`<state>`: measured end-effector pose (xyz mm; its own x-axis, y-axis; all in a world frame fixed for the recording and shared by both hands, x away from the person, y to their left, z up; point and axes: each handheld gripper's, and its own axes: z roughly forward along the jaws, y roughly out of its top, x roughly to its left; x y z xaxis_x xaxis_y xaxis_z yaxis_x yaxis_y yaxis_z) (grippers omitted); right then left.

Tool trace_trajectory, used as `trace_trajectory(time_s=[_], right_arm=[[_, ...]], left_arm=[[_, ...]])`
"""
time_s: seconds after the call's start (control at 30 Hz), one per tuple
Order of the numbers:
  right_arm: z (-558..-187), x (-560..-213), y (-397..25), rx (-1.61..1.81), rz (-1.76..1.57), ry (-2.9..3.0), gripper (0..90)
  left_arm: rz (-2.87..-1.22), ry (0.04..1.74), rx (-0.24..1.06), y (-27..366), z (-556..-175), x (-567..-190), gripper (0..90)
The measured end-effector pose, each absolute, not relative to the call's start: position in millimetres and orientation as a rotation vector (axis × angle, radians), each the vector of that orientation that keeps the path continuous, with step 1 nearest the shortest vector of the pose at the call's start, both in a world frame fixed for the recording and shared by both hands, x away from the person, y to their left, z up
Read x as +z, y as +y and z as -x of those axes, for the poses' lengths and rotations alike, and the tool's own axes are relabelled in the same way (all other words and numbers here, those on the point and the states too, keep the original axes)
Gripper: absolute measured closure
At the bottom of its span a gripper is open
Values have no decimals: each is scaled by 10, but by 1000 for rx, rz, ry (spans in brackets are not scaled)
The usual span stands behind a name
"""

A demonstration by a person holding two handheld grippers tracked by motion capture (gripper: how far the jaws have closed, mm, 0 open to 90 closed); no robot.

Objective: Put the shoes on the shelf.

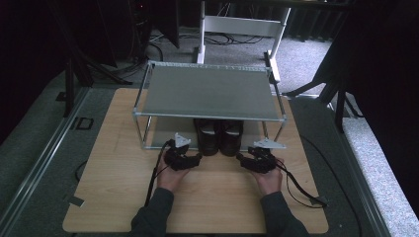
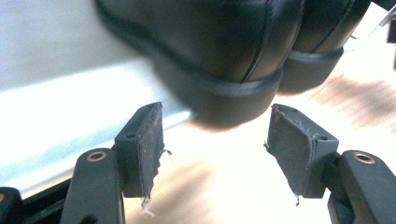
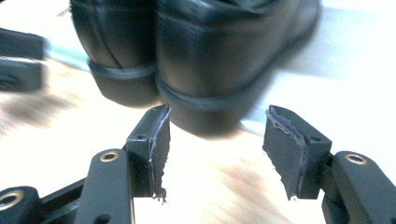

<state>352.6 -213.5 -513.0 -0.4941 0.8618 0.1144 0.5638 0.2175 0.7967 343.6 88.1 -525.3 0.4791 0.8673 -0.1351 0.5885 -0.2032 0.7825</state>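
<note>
High view: a pair of black shoes, left shoe (image 1: 208,138) and right shoe (image 1: 230,138), side by side on the lower tier of a metal-framed shelf rack (image 1: 207,91), heels poking out at 6 o'clock toward the person. Left gripper (image 1: 198,160) just off the left heel at roughly 7 o'clock of it, right gripper (image 1: 240,158) off the right heel at roughly 5 o'clock; neither touching leather. Wooden table (image 1: 113,163) beneath, both hands cupped under the tools.

Left gripper view: left gripper (image 2: 217,133) spread wide, nothing between the jaws, frayed pads (image 2: 149,144) bare. Nearest heel (image 2: 233,70) looming at 12 o'clock, its thick sole rim close ahead, the second heel (image 2: 317,51) beyond at 2 o'clock.

Right gripper view: right gripper (image 3: 217,133) equally wide apart and empty. Nearest heel (image 3: 210,70) at 12 o'clock, the other heel (image 3: 116,60) at 10 o'clock.

Handling, as a judgement: smooth polished leather, likely slippery under worn pads; heel counter stiff, upper softer and apt to dent; moderate weight, toe-heavy once lifted by the back. Best hold probably across the heel counter just above the sole rim, one jaw either side, squeezed firmly, then drawn straight out at 6 o'clock to clear the rack posts.
</note>
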Motion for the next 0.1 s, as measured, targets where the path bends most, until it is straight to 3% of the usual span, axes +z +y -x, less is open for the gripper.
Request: trace_trajectory(time_s=[0.1], right_arm=[[-3472, -5153, -2324, 1123, -1344, 2142, 390]], left_arm=[[-1902, 1242, 459, 1045, -3328, -5297, 373]])
